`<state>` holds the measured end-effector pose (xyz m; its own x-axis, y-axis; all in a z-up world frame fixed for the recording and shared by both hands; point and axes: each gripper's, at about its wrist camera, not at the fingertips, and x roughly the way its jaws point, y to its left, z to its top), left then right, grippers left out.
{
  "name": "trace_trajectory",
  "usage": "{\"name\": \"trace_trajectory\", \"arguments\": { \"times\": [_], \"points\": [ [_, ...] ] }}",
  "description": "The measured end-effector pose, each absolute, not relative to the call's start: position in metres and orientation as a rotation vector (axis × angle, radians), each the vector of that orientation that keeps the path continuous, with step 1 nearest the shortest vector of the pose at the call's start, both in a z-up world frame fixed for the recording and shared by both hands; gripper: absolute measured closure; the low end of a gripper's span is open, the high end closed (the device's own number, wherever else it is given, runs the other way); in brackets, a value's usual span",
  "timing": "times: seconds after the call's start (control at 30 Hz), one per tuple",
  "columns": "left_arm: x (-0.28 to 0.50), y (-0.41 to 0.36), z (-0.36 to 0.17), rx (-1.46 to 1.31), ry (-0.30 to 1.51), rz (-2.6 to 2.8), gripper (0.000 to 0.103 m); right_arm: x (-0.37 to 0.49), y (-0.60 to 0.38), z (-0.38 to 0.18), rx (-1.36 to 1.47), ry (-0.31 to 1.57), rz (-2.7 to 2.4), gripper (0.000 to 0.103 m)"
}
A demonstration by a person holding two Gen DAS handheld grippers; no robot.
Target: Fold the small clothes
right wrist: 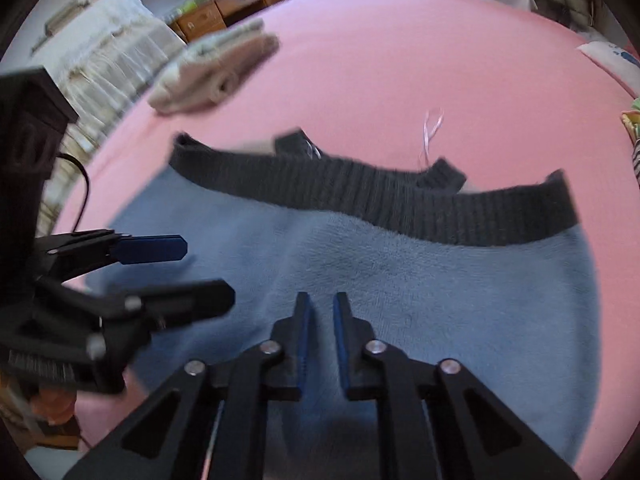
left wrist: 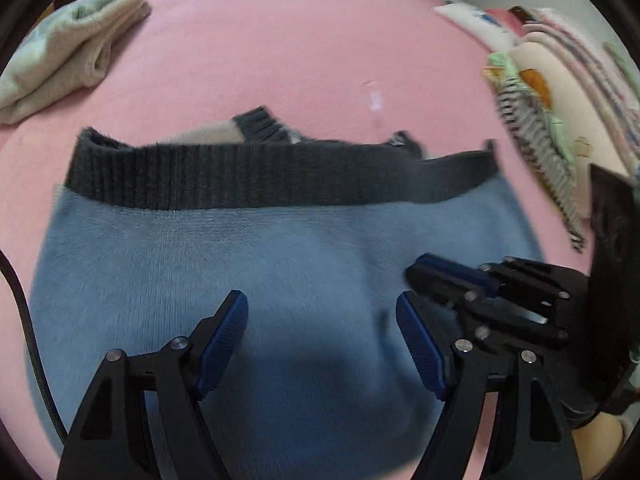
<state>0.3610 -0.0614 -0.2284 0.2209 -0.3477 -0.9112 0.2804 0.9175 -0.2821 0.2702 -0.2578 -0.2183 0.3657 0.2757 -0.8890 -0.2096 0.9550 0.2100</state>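
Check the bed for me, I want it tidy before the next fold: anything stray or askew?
A thin pale thread or ribbon scrap lies loose on the pink sheet, beyond the blue garment. The garment's dark ribbed hem runs wavy, with cuffs poking out behind.

Fuzzy fleece garment (left wrist: 240, 280), ribbed knit hem (left wrist: 240, 176)

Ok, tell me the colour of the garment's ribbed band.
Dark grey band, clearest in the left wrist view.

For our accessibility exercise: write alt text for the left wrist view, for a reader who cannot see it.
A blue fleece garment with a dark ribbed hem lies on a pink sheet, the open left gripper above it. The right gripper reaches in beside it; folded towels lie far left.
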Motion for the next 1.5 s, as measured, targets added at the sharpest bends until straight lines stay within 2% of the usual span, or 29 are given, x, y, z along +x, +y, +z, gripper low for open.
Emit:
{"name": "trace_trajectory", "arguments": {
  "times": [0.03, 0.23, 0.4, 0.57, 0.73, 0.77, 0.9, 1.07, 1.17, 1.23, 1.5],
  "points": [
    [0.366, -0.061, -0.234, -0.054, 1.269, -0.413, 0.029, 0.278, -0.262, -0.225, 0.076, 1.155, 0.296, 0.103],
    [0.398, -0.054, -0.243, -0.063, 1.198, -0.295, 0.034, 0.324, -0.293, -0.241, 0.155, 1.146, 0.167, 0.103],
    [0.415, -0.043, -0.252, -0.066, 1.164, -0.212, 0.047, 0.34, -0.304, -0.247, 0.159, 1.122, 0.125, 0.103],
    [0.415, -0.03, -0.241, -0.097, 1.161, -0.208, 0.049, 0.336, -0.305, -0.227, 0.146, 1.107, 0.101, 0.103],
    [0.38, -0.012, -0.201, -0.039, 1.106, -0.227, 0.048, 0.293, -0.302, -0.184, 0.11, 1.039, 0.157, 0.103],
    [0.368, -0.004, -0.193, -0.046, 1.097, -0.237, 0.046, 0.279, -0.301, -0.177, 0.101, 1.026, 0.166, 0.1],
    [0.32, 0.021, -0.184, -0.093, 1.092, -0.247, 0.044, 0.229, -0.294, -0.166, 0.113, 1.012, 0.226, 0.099],
    [0.273, 0.041, -0.2, -0.085, 1.055, -0.155, 0.044, 0.182, -0.296, -0.18, 0.13, 1.032, 0.236, 0.099],
    [0.256, 0.061, -0.215, -0.103, 1.044, -0.157, 0.053, 0.173, -0.314, -0.204, 0.123, 1.066, 0.14, 0.099],
    [0.255, 0.06, -0.221, -0.099, 1.036, -0.183, 0.054, 0.164, -0.337, -0.218, 0.157, 1.074, 0.096, 0.103],
    [0.259, 0.073, -0.241, -0.13, 1.026, -0.255, 0.057, 0.143, -0.384, -0.231, 0.228, 1.067, 0.027, 0.103]
  ]
}}
